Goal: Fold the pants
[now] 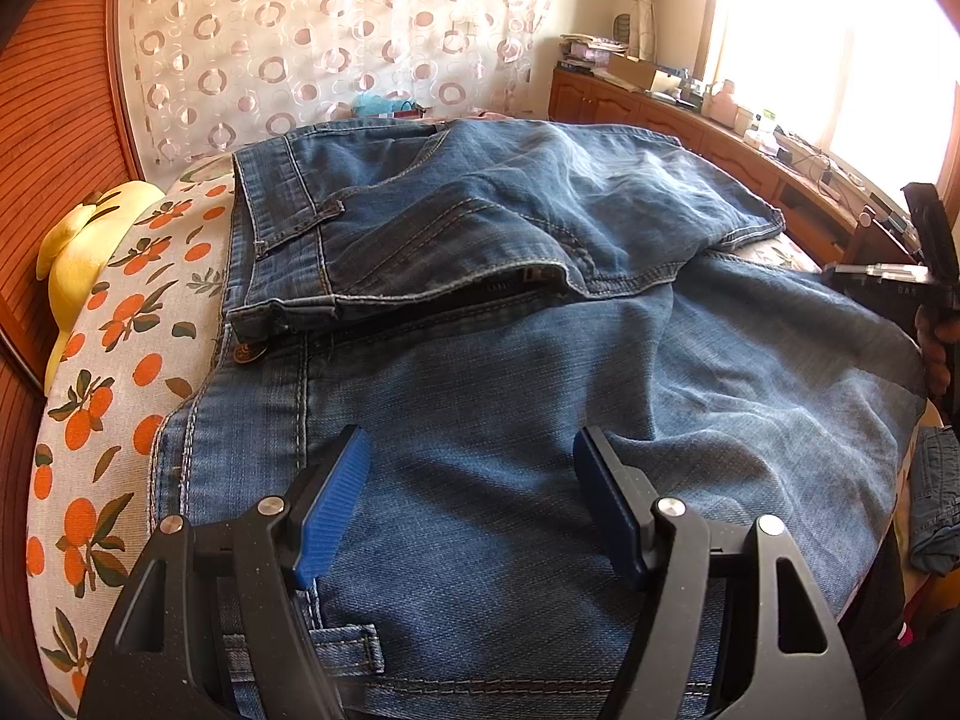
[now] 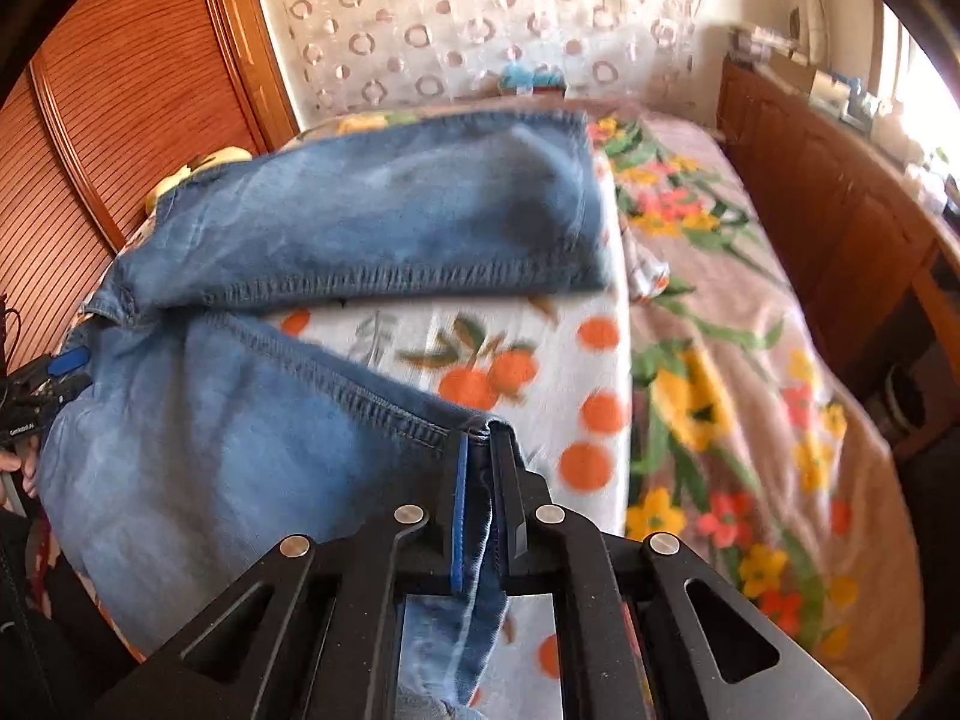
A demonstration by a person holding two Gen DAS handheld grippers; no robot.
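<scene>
While our right gripper (image 2: 483,498) pinches the jeans (image 2: 228,468) hem and left gripper (image 1: 468,504) gapes empty, we judge denim heavy, floppy.

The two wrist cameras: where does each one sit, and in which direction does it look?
Left wrist: sits behind the open left tongs, looking down over the waist of the jeans; at the right edge show the other tongs and a hand.
Right wrist: sits behind the right tongs, shut on a jeans leg hem, facing the bed; the left tongs show at the left edge.
Shared: jeans, orange-print sheet, circle curtain.
</scene>
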